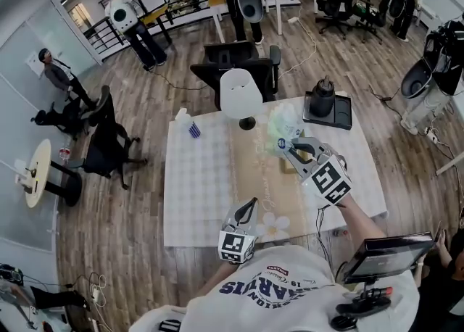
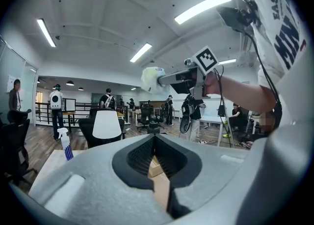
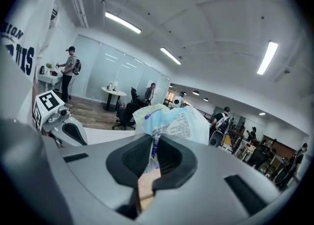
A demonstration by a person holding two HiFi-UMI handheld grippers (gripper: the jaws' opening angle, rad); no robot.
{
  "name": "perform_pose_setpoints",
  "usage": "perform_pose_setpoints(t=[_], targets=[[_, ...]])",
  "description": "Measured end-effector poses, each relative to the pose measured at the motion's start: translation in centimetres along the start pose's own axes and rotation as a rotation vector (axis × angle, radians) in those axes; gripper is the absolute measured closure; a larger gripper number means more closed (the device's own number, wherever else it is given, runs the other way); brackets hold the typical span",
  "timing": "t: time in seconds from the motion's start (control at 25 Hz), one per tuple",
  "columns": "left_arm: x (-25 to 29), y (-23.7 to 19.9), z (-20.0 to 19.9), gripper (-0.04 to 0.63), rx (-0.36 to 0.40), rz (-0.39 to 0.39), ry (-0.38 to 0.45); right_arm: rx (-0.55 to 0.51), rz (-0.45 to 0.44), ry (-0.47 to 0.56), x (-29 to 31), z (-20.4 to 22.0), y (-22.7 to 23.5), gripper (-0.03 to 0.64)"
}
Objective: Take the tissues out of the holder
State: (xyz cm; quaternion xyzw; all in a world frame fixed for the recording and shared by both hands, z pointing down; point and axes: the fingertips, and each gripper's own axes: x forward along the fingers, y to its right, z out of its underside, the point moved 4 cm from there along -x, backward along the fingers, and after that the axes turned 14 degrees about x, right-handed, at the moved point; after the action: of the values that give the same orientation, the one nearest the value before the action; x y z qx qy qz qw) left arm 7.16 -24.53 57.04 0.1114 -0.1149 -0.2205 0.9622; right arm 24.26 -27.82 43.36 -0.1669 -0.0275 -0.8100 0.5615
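Pinching the tissue pack (image 3: 172,121) by its crumpled lower edge, the right gripper (image 3: 153,139) is holding it in the air above the far right part of the table (image 1: 194,194), the pack fanning out past the jaw tips on the far side. The left gripper (image 1: 251,205) is hovering at the near edge, jaws together on nothing, pointing far and right toward the pack. What looks like the wooden holder (image 2: 156,168) is lying under the pack, so the pack is probably already free, and the right hand is the nearer one for setting it down.

- Lamp (image 1: 241,95) stands at the far edge of the tabletop (image 1: 196,200); spray bottle (image 1: 190,126) to its left.
- Tissue pack (image 1: 279,132) in right tool (image 1: 286,145), right of lamp.
- Left tool (image 1: 251,204) nearer front edge.
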Motion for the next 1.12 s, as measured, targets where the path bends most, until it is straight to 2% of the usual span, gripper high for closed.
perform_pose_setpoints(t=[0.16, 0.28, 1.12], targets=[[-0.2, 0.1, 0.4, 0.589, -0.004, -0.002, -0.009, -0.025, -0.007, 0.112, -1.9, -3.6, -1.2, 0.602], [-0.4, 0.0, 0.5, 0.589, -0.005, -0.005, -0.013, -0.024, -0.021, 0.148, -2.4, -5.0, -1.7, 0.603], [-1.4, -1.0, 1.3, 0.589, -0.013, -0.024, -0.021, 0.006, -0.057, 0.147, -0.8, -4.5, -3.0, 0.603]])
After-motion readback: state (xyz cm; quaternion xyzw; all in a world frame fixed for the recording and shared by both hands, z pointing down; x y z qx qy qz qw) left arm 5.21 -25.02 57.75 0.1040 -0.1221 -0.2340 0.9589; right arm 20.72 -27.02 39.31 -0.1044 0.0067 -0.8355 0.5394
